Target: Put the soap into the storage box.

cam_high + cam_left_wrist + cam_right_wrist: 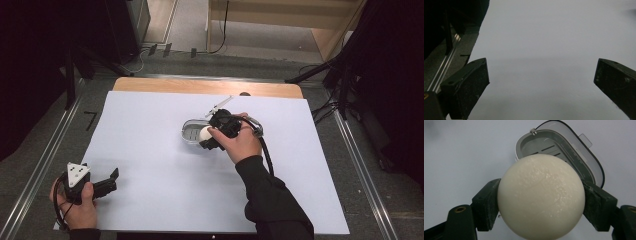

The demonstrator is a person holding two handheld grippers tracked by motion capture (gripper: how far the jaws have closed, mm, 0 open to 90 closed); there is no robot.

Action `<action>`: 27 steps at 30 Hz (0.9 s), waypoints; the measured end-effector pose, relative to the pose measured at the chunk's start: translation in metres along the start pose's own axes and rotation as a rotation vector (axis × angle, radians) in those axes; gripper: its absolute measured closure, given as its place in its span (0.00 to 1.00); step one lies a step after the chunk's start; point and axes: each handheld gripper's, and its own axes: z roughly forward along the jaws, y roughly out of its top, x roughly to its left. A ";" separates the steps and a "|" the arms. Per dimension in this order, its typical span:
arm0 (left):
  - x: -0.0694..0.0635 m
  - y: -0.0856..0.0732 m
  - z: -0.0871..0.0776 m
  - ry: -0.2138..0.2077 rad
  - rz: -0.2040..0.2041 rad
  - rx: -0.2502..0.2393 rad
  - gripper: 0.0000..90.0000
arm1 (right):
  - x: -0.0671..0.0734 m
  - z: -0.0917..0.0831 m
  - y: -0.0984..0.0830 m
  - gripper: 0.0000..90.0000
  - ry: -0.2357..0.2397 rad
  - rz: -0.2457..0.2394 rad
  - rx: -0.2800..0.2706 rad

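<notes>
In the high view, the right hand point(244, 142) is covering most of the right gripper point(209, 138). Its jaws are clamping a round white soap bar point(541, 196), which is hovering just beside an open grey soap case point(564, 152) (slotted tray inside). The left gripper point(111, 179), jaws standing apart, is resting near the corner of the white table sheet point(150, 150). Grey carpet is surrounding the table.
</notes>
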 end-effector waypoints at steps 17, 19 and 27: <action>0.000 0.000 0.001 0.000 -0.003 0.002 0.00 | -0.007 0.021 0.012 0.27 0.013 0.024 0.012; 0.001 0.000 0.001 -0.001 -0.004 0.003 0.00 | -0.007 0.024 0.014 0.27 0.017 0.022 0.012; 0.001 0.000 0.001 0.000 -0.005 0.004 0.00 | -0.010 0.029 0.023 0.27 0.013 0.035 0.003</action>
